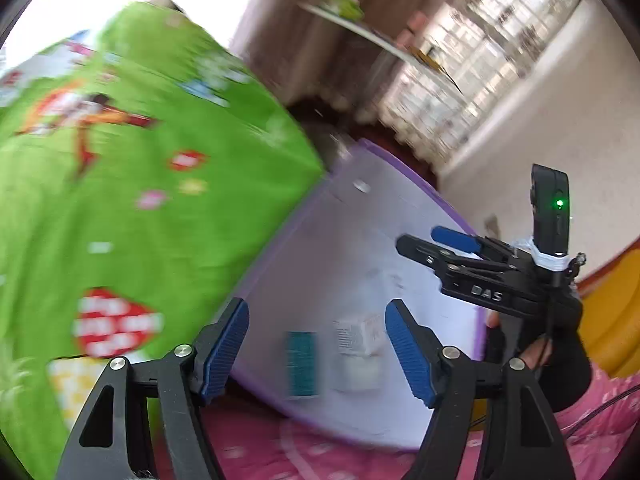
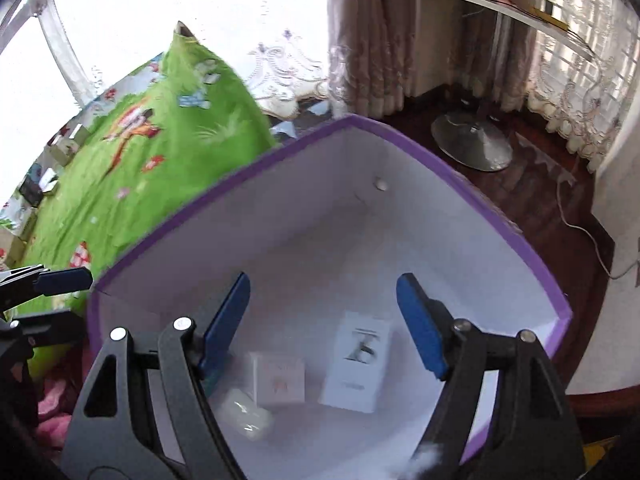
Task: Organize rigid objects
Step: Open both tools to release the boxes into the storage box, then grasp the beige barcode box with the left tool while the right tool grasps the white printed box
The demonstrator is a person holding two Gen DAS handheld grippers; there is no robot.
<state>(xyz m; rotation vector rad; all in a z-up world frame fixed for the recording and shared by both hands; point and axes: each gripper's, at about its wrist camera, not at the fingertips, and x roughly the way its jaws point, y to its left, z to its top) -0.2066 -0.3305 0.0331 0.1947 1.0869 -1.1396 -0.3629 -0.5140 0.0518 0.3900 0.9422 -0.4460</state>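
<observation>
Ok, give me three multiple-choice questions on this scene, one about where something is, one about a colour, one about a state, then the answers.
1. Where does the tall white carton lie?
A. on the green quilt
B. inside the purple-rimmed box
C. on the shelf

2. What colour are the tongs' pads?
A. blue
B. red
C. yellow

3. How do the right tongs stand?
A. shut on a carton
B. shut, holding nothing
C. open, holding nothing

Answers: B, it rests on the floor of the purple-rimmed box; A, both pads show blue; C, the pads stand wide apart above the box with nothing between them.
</observation>
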